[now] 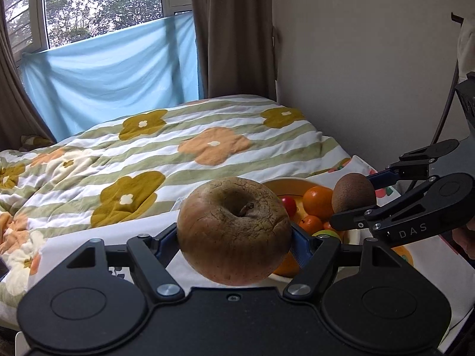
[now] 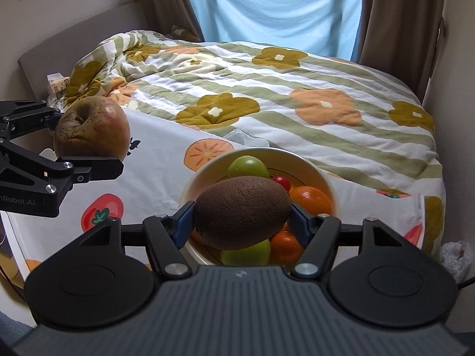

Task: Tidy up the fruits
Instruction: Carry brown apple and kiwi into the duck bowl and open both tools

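Both grippers loaded, both airborne. Left gripper (image 1: pixel 234 237) has its jaws closed on a large brownish, wrinkled, cracked-skin apple (image 1: pixel 233 231), stem dimple facing the camera; blue pads press its two flanks. Right gripper (image 2: pixel 242 218) has its jaws closed on a fuzzy brown oval kiwi (image 2: pixel 242 212), held lengthwise between the blue pads. Landmark: round cream-coloured bowl with an orange interior (image 2: pixel 322 172), sitting on a white fruit-print cloth (image 2: pixel 160 166) at the near edge of a bed covered by a green-striped flower-pattern quilt (image 2: pixel 297 89). Bowl already holds two oranges, two green fruits and a small red one, as far as the right wrist view shows. Kiwi hangs directly above the bowl, apparently clear of the fruit beneath. Apple hangs to the left of the bowl, above the cloth, well outside the rim. Judgement: step in hand is delivery of carried fruit into the bowl, kiwi first since it is already over it. Next move calls for lowering the kiwi into a gap among the pile before parting the jaws, so it neither drops nor rolls out; the apple then needs bringing over the rim. Bowl looks fairly full, so the large apple may sit high and unstable.
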A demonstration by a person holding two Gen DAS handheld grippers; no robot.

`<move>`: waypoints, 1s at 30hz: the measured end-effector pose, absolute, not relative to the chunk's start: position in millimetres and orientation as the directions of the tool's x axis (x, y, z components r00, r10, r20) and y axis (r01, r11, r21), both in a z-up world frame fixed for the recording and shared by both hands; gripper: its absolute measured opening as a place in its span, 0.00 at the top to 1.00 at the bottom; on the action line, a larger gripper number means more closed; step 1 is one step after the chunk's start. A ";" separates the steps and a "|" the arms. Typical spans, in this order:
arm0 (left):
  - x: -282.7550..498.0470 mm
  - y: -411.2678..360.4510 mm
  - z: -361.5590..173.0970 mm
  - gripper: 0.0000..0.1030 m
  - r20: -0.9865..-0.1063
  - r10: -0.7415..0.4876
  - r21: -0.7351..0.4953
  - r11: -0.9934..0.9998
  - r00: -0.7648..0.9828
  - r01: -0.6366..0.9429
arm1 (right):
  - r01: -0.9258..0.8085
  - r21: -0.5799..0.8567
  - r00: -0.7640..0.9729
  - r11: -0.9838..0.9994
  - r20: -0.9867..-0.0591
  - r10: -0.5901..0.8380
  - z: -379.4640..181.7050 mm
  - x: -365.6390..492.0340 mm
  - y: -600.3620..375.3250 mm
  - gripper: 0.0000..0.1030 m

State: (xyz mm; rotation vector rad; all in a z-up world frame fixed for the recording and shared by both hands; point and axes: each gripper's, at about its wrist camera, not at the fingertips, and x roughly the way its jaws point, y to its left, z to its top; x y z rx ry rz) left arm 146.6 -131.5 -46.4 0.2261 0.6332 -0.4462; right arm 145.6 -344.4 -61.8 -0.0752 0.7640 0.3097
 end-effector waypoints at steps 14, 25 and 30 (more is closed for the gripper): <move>194.0 -199.8 -78.7 0.24 -0.668 -0.375 0.045 0.842 0.643 0.538 | -0.174 0.066 0.704 0.983 -0.689 0.171 -71.7 157.7 -417.9 0.21; 220.0 -231.2 -111.9 0.24 -0.723 -0.352 0.067 0.820 0.594 0.568 | -0.149 0.099 0.706 0.984 -0.686 0.176 -79.4 181.3 -429.5 0.21; 222.7 -238.4 -117.5 0.24 -0.731 -0.342 0.091 0.809 0.591 0.580 | -0.143 0.120 0.711 0.982 -0.678 0.186 -81.1 196.1 -431.1 0.21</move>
